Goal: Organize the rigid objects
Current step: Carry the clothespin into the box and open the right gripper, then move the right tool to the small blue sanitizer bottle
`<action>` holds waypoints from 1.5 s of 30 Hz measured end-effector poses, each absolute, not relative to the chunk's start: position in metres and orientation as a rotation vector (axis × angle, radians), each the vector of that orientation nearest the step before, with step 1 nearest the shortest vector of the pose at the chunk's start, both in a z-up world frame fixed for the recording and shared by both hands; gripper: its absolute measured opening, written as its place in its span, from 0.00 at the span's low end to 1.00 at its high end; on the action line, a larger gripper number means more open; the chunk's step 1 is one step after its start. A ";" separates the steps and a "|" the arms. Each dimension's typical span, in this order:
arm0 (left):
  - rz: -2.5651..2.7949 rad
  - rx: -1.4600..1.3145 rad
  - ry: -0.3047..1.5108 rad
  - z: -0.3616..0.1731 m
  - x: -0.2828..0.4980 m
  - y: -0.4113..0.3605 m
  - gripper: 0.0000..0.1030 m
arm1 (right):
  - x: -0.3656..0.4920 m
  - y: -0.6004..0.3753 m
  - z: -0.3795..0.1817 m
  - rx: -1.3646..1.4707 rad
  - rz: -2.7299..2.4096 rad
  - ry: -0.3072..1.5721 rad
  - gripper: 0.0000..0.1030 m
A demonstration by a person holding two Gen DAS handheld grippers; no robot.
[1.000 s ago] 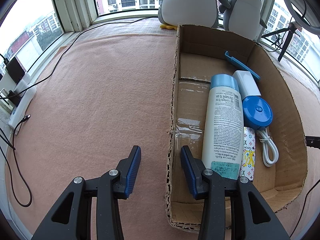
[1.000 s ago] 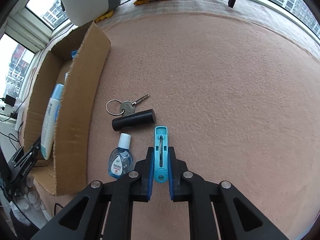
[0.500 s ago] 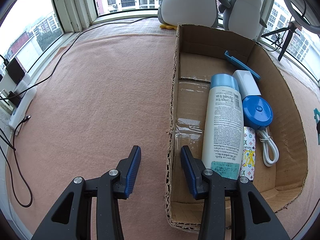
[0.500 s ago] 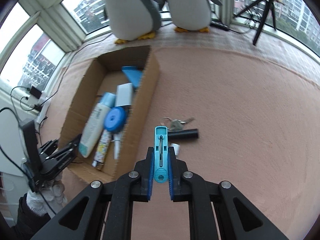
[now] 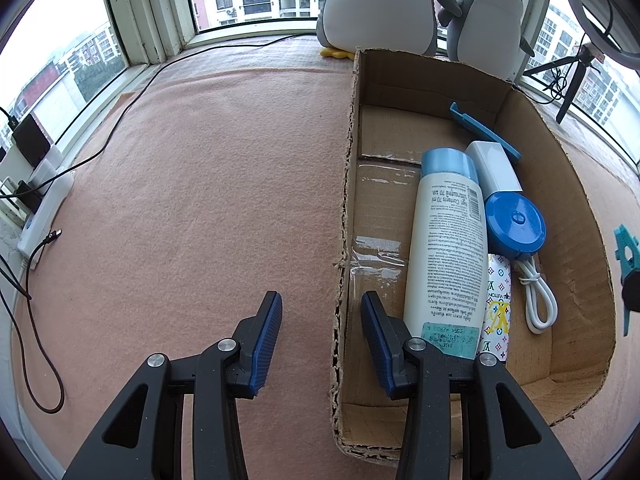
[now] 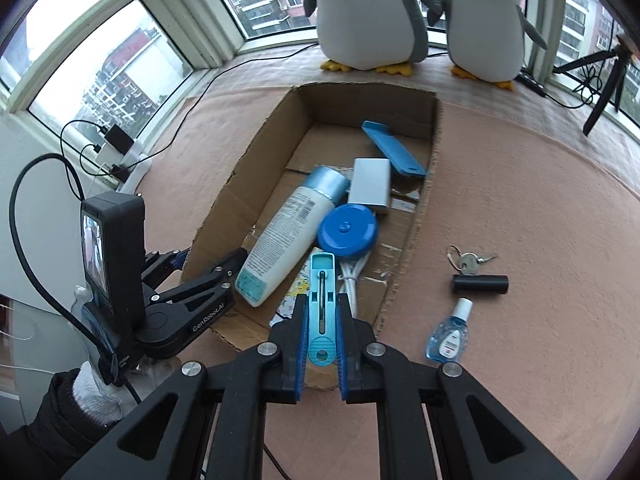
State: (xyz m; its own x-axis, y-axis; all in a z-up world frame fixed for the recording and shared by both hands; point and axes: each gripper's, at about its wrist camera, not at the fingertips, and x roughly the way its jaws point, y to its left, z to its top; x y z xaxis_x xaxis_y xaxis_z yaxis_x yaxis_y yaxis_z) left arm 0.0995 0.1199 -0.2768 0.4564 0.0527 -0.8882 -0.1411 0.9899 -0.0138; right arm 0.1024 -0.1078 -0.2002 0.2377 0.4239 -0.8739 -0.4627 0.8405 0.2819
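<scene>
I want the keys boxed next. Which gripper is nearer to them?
Right. The right gripper, holding a blue cutter, hovers over the box's near end; the keys lie outside. The left gripper straddles the far wall.

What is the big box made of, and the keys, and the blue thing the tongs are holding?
The box looks like brown corrugated cardboard: matte, with ragged torn edges and clear tape inside. The keys look like metal, silvery and shiny, on a ring. The blue clip in the right tongs is probably hard plastic: smooth, evenly coloured, slightly glossy.
</scene>
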 end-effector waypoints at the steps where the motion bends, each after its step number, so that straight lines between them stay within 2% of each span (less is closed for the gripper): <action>1: 0.120 -0.089 1.091 -0.277 0.100 0.120 0.43 | 0.102 -0.104 -0.202 -0.038 0.615 1.191 0.11; 19: 0.119 -0.089 1.091 -0.277 0.099 0.120 0.43 | 0.101 -0.085 -0.219 -0.091 0.624 1.217 0.11; 21: 0.120 -0.089 1.091 -0.276 0.099 0.120 0.43 | 0.101 -0.084 -0.220 -0.092 0.628 1.221 0.15; 23: 0.119 -0.089 1.091 -0.276 0.100 0.120 0.43 | 0.100 -0.085 -0.219 -0.093 0.617 1.211 0.42; 24: 0.119 -0.089 1.091 -0.276 0.100 0.120 0.43 | 0.100 -0.086 -0.218 -0.090 0.616 1.203 0.45; 45: 0.120 -0.089 1.091 -0.276 0.100 0.120 0.44 | 0.117 -0.158 -0.194 0.018 0.528 1.108 0.45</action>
